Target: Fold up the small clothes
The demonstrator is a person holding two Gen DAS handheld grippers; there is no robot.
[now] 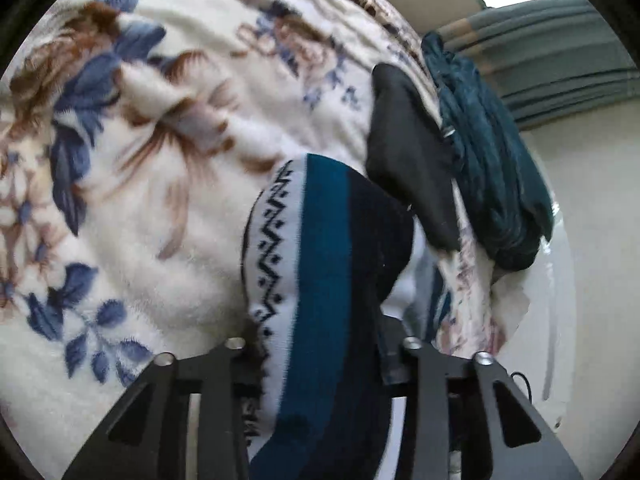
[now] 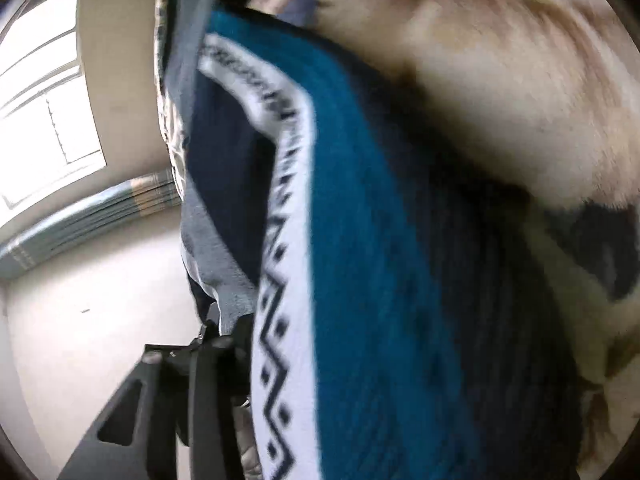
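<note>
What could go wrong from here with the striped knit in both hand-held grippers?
1. The striped knit garment lies bunched between the left hand-held gripper fingers, so the fold may come out crooked.
2. A black cloth and a dark teal garment lie close behind it at the floral blanket edge and could get dragged or knocked off.
3. The right view is blurred; its grip is unclear.

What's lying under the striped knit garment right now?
The striped knit garment rests on the floral fleece blanket, which shows all around it. Whatever lies directly beneath the knit is covered.
</note>
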